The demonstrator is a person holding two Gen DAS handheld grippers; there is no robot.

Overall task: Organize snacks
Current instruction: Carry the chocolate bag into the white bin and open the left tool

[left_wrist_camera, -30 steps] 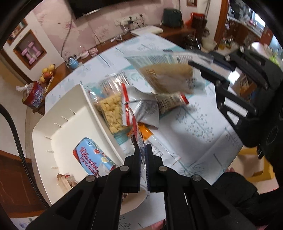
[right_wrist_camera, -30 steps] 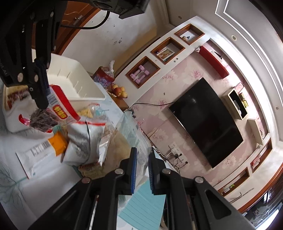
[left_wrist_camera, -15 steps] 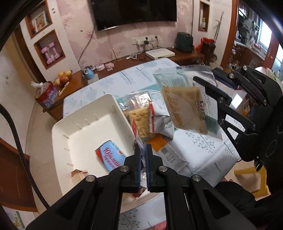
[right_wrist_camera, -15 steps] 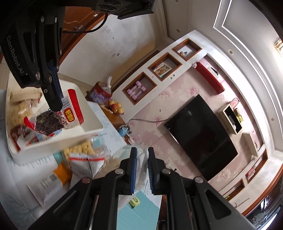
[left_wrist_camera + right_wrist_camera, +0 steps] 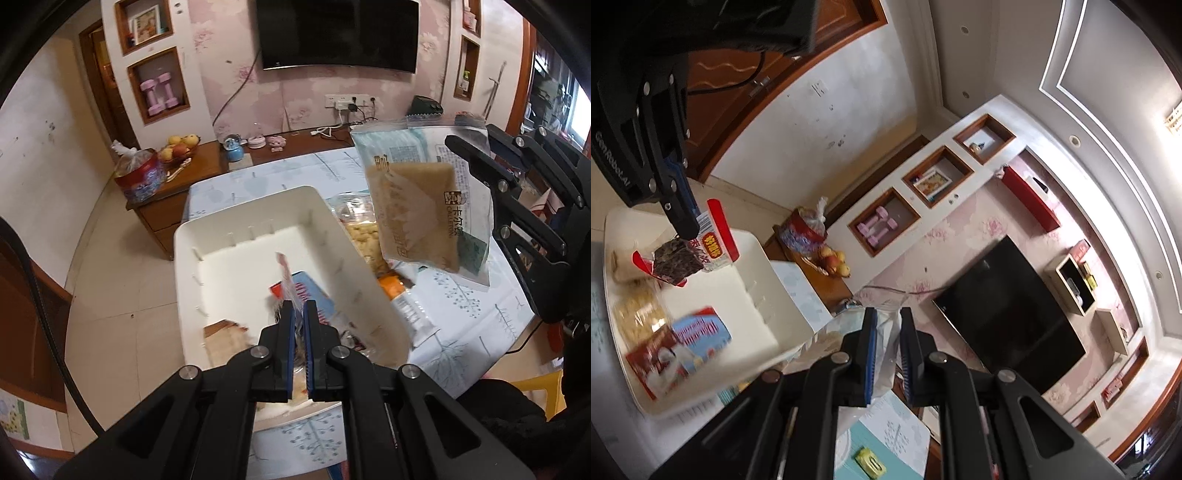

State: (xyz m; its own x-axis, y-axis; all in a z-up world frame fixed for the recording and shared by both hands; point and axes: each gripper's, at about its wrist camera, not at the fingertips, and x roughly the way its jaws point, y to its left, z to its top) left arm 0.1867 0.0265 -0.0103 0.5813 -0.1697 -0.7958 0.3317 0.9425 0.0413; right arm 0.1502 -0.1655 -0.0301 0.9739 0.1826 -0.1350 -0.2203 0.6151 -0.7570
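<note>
Now | left tongs clamp red-edged snack packet over tray | right tongs pinch bread bag

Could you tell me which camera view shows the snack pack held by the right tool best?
The left wrist view: there the pack hangs broadside in the right tool, its print and brown contents visible. The right wrist view shows only its clear edge pinched between that tool's pads.

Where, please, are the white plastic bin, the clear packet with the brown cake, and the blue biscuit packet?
white plastic bin [image 5: 236, 221]: left wrist view, far wall.
clear packet with the brown cake [image 5: 417, 214]: left wrist view, brown middle.
blue biscuit packet [image 5: 701, 330]: right wrist view, blue face.
</note>
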